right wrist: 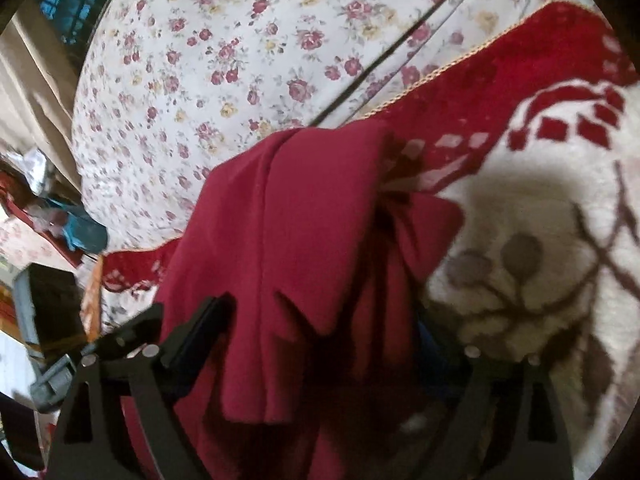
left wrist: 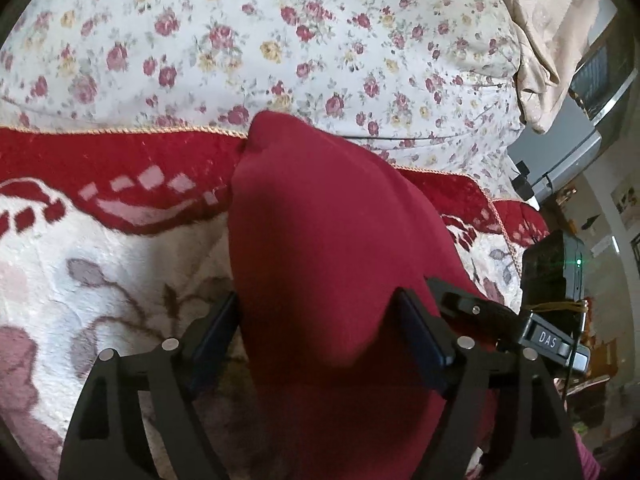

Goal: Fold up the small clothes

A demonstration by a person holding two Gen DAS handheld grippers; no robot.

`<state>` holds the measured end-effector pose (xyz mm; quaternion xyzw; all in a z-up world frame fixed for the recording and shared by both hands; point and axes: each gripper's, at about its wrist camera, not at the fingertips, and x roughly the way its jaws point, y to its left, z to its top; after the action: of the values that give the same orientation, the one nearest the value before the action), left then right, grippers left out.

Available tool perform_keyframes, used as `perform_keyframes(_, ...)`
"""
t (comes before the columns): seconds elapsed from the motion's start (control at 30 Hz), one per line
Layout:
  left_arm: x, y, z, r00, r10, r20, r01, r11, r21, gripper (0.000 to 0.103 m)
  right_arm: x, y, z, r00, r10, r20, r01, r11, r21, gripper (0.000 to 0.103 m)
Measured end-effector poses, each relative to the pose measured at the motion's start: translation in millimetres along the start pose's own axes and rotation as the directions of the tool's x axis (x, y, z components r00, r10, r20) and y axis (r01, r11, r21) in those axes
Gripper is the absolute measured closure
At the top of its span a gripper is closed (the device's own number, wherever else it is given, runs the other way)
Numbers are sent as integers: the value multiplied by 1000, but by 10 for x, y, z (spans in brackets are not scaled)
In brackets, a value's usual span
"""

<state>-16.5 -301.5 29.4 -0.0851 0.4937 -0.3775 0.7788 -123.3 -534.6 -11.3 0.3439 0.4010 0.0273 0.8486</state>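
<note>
- Clearly, both claws share one red garment (left wrist: 320,240), lifted over the blanket (left wrist: 100,264) so it hangs free to be folded.
- Left gripper (left wrist: 316,320): its fingers (left wrist: 212,332) stand fairly wide, with the cloth draped through the gap and running toward 12 o'clock. I cannot tell whether the pads actually pinch it or merely cradle it.
- Right gripper (right wrist: 320,328): also spread wide, cloth bunched between; its right finger is mostly hidden under the fabric, so the grip is unclear too.
- In the right view the garment (right wrist: 300,220) shows a doubled layer with a loose flap at 3 o'clock, so I judge a fold is under way.
- Behind, at 12 o'clock, lies a floral quilt (left wrist: 280,40); the blanket is the likely surface for laying the piece down.
</note>
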Motion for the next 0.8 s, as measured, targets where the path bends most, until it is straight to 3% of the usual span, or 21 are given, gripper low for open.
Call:
perform_keyframes(0.1,-84,-28,1,1000,0,-4,0,1000,21,61,29,104,39,1000,-19,-17,19,999,-33,18)
perform_keyframes(0.17,-224,-18,-9,1000,-18,-6,19,1000,12,66,-48,267,39,999,-47,-2,46,996,-74,36)
perform_keyframes(0.23,-534,-8,-48,999,-47,18,47,999,5,67,-169,429,24,999,-51,15,52,993,-110,45)
perform_keyframes(0.37,-1169,9,-215,997,-7,83,4,999,32,67,-326,835,-113,998,59,-24,-61,990,-129,46)
perform_keyframes(0.5,-1472,268,-533,994,96,54,-96,995,-9,66,-240,1175,-374,990,113,-85,-125,979,-159,45)
perform_keyframes(0.57,-1365,506,-685,988,156,-13,-156,986,-50,66,-32,1304,-561,989,55,-137,-82,977,-196,41)
perform_keyframes(0.63,-1327,651,-795,989,145,-28,-147,986,-78,62,88,1334,-675,984,-37,-174,-5,972,-234,41)
perform_keyframes(0.67,-1386,689,-841,992,129,3,-128,988,-89,60,79,1348,-730,982,-81,-168,35,964,-262,41)
perform_keyframes(0.73,-1494,659,-868,987,158,42,-154,985,-81,60,-89,1399,-769,986,-89,-142,47,960,-275,41)
perform_keyframes(0.8,-1626,560,-858,966,233,110,-228,972,-51,60,-313,1524,-784,988,-121,-94,84,943,-323,41)
